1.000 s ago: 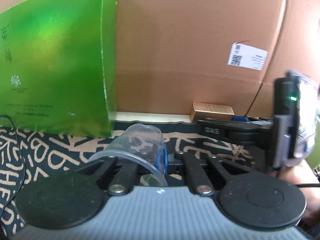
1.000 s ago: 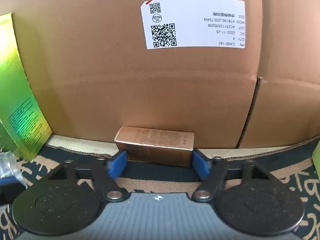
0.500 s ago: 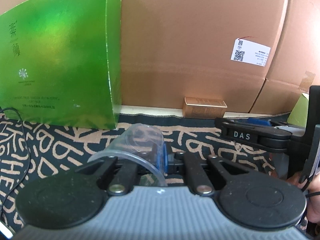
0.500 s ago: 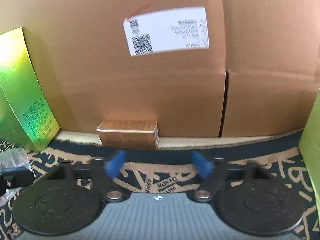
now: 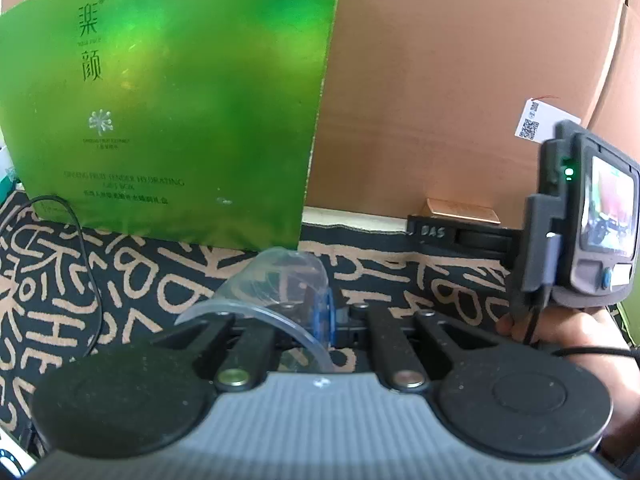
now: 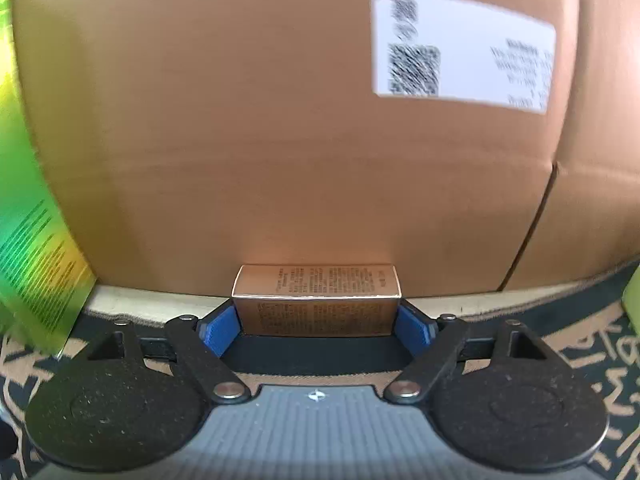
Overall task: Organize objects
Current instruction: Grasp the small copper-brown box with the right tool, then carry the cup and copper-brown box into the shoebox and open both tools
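My left gripper (image 5: 332,312) is shut on the wall of a clear plastic cup (image 5: 276,280), which lies tilted with its rim toward the camera, just above the patterned mat (image 5: 132,280). A small copper box (image 6: 316,300) lies on its side against the big cardboard carton (image 6: 280,140). My right gripper (image 6: 316,316) has its jaws opening, and the blue pads (image 6: 219,330) flank the box's two ends without clearly pressing. In the left wrist view the right gripper (image 5: 436,234) reaches toward the copper box (image 5: 460,210), with a hand (image 5: 560,332) behind it.
A tall shiny green box (image 5: 172,112) stands upright against the carton at the left, also seen as the green box (image 6: 32,220). A black cable (image 5: 86,248) loops over the mat. A white label (image 6: 464,52) is on the carton. A pale green object (image 6: 632,296) sits at the right edge.
The right gripper drew back from the copper box, spread its jaws wider, then came forward so the box lies between them. The left gripper shifted toward the green box, cup still held.
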### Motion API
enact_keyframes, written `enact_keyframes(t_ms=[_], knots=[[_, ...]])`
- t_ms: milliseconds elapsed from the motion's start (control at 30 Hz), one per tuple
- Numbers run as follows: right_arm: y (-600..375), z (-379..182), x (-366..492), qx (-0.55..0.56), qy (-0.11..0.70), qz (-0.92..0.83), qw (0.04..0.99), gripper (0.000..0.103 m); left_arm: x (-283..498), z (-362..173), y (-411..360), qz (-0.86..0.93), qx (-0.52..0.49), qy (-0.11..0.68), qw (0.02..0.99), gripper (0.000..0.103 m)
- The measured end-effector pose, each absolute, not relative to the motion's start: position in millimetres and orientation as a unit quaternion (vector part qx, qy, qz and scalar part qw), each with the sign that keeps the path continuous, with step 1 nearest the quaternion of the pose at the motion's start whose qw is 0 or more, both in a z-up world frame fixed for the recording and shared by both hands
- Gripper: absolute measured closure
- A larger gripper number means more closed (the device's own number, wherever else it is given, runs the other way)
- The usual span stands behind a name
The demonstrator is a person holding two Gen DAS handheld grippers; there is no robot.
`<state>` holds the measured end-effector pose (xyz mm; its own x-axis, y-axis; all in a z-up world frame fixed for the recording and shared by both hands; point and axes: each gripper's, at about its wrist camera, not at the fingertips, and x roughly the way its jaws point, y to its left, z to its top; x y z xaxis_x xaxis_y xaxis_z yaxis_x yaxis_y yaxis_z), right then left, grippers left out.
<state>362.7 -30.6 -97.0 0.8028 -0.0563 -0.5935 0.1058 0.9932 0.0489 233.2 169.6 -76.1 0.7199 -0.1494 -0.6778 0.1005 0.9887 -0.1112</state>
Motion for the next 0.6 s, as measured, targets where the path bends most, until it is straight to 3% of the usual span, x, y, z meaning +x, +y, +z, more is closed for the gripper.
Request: enact_keyframes(t_ms=[267, 600], knots=[[-58, -93, 334, 0.032, 0.295, 0.012, 0.955, 0.019, 230, -74, 163, -0.081, -0.027, 0.364, 0.927, 0.098], [-119, -43, 233, 0.035, 0.189, 0.089, 0.977, 0.018, 208, -40, 108, -0.127, -0.003, 0.342, 0.931, 0.098]])
